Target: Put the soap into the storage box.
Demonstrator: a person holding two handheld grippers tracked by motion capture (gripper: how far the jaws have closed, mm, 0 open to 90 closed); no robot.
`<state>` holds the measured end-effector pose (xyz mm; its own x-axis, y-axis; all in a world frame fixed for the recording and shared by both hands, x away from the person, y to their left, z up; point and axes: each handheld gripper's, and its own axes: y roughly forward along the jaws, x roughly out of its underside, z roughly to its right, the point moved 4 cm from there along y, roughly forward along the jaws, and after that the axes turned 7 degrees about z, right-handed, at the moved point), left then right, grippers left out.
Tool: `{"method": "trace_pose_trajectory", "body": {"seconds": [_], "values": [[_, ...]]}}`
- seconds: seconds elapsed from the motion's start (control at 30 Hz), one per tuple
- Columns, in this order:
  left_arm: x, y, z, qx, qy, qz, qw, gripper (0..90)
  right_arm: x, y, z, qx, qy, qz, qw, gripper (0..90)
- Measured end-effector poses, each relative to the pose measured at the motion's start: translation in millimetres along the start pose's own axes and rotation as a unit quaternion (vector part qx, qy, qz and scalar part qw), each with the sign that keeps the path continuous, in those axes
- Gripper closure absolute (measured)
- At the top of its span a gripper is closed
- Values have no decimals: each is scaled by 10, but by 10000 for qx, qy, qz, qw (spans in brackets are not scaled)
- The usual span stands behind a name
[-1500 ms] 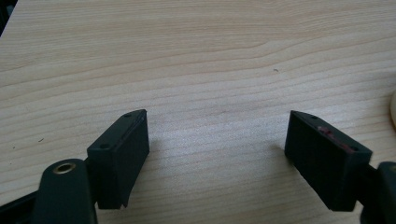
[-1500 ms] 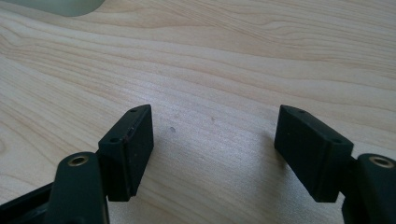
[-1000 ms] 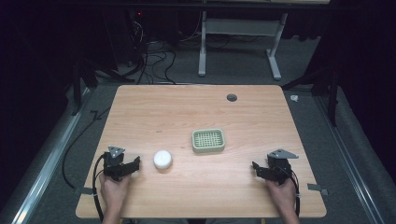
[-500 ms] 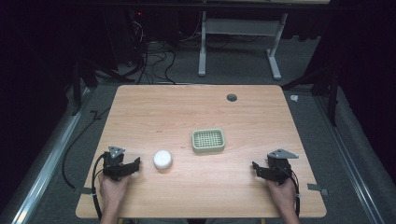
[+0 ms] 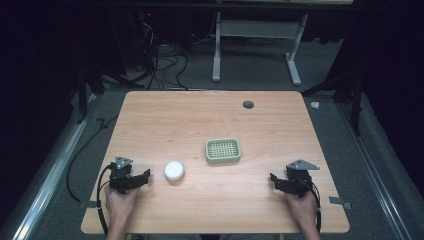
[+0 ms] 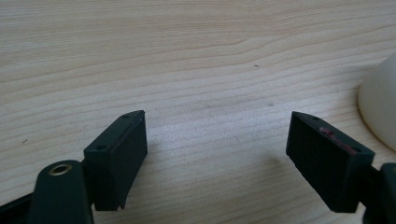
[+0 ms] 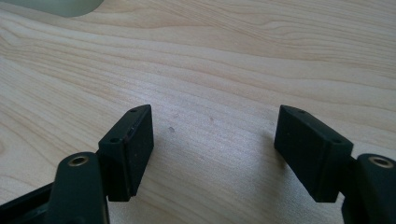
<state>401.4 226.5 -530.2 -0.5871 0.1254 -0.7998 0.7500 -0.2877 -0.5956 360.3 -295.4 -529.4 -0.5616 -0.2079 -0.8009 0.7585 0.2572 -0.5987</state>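
Note:
A round white soap-like lump [image 5: 174, 171] lies on the wooden table [image 5: 200, 125], left of centre. A pale green slotted dish [image 5: 223, 150] sits a little right and farther back. My left gripper [image 5: 142, 176] rests near the front left, just left of the white lump, jaws wide open with bare wood between them [image 6: 217, 140]; the lump's edge [image 6: 379, 112] shows to the right of the jaws. My right gripper [image 5: 276, 180] rests at the front right, also open over bare wood [image 7: 215, 140]. A corner of the green dish [image 7: 56, 5] shows at the top left there.
A dark round cable hole [image 5: 248, 104] sits near the table's far edge. Behind the table stand a white desk frame [image 5: 255, 45] and tangled cables [image 5: 160, 50] on the floor. Dark rails run along both sides of the table.

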Motion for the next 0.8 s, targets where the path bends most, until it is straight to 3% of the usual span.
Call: {"method": "trace_pose_trajectory", "body": {"seconds": [0.13, 0.6, 0.8], "values": [[2, -37, 18, 128, -48, -22, 9999, 208, 0, 1, 1, -4, -10, 3, 10000, 291], [5, -240, 134, 349, 63, 212, 9991, 217, 0, 0, 1, -2, -12, 3, 10000, 291], [33, -296, 212, 549, 114, 92, 9984, 211, 0, 0, 0, 0, -2, 1, 10000, 291]]}}
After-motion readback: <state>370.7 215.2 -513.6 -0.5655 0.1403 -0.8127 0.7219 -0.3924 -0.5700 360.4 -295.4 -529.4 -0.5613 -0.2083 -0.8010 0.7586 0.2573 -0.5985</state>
